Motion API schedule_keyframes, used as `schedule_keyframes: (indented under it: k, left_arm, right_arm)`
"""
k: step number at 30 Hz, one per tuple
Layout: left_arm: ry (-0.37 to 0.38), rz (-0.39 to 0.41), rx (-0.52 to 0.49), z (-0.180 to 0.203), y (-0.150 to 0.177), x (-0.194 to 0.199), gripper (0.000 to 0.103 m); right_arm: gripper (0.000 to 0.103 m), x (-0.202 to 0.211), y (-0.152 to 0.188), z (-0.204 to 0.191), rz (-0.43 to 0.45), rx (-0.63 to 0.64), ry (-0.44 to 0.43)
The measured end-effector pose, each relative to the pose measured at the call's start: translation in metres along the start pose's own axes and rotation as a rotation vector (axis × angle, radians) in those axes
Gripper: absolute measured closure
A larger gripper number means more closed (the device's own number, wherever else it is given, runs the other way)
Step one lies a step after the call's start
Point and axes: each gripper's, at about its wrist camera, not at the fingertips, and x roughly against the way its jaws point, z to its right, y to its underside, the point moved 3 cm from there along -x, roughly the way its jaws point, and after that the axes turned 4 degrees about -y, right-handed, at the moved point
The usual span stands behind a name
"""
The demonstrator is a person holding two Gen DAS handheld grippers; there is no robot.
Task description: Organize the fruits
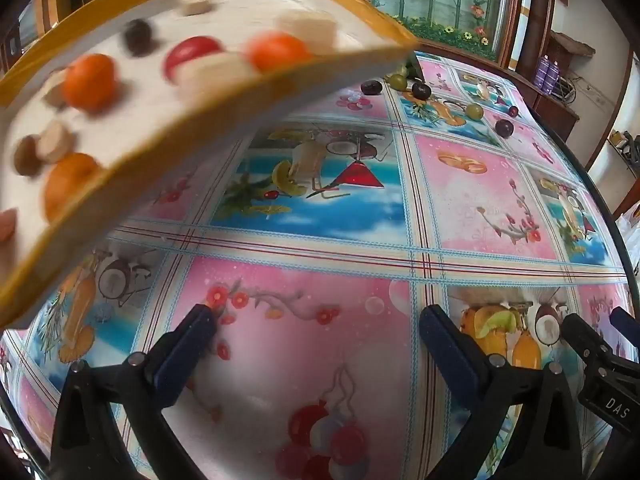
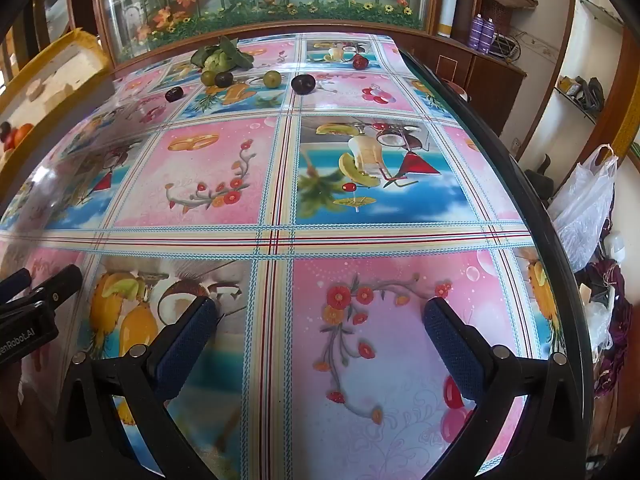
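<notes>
While both grippers, left [image 1: 316, 332] and right [image 2: 320, 322], hang wide apart and empty: fruits [image 2: 223, 78] scattered at far table [image 2: 280, 236] end, tray [image 1: 168, 136] held aloft; sorting not begun.

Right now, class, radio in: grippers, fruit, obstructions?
Both hand-held grippers open, empty. Loose plums and green fruits at far table end. Tilted tray upper left, blurred.

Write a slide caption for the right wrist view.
Open right gripper above a fruit-print tablecloth; plums and green fruit far off.
</notes>
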Motion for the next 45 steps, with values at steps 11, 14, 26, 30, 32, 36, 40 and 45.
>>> schedule_keyframes:
  k: [11, 14, 26, 30, 32, 36, 40, 45]
  left_arm:
    - [0.0, -0.001, 0.0, 0.0, 0.0, 0.0, 0.0]
    - [0.0, -0.001, 0.0, 0.0001, 0.0, 0.0, 0.0]
    - [0.0, -0.001, 0.0, 0.0, 0.0001, -0.0001, 0.0]
    - [0.0, -0.001, 0.0, 0.0, 0.0, 0.0, 0.0]
    - [0.0, -0.001, 0.0, 0.0008, 0.0014, -0.0004, 0.0]
    - [0.0, -0.001, 0.0, 0.0018, 0.0012, 0.0013, 0.0]
    - [-0.001, -0.001, 0.0, 0.002, 0.0012, 0.0015, 0.0]
    - [-0.001, -0.001, 0.0, 0.0017, 0.001, 0.0012, 0.0]
  right_arm:
    - [0.0, 0.0, 0.0001, 0.0, -0.001, 0.0, 0.001]
    - [0.0, 0.0, 0.0001, 0.0, -0.001, 0.001, 0.001]
    - [0.0, 0.0, -0.0001, -0.0005, -0.001, 0.0, 0.001]
    - [0.0, -0.0001, 0.0, -0.0006, -0.001, 0.001, 0.001]
    - [0.0, -0.0003, 0.0, -0.0005, -0.002, 0.0, 0.0]
    - [0.0, -0.0002, 0.0001, 0.0, -0.001, 0.0, 0.0]
    - [0.0, -0.0002, 0.0002, 0.0004, -0.001, 0.0, 0.0]
    - [0.0, -0.0004, 0.0004, 0.0004, -0.001, 0.0, 0.001]
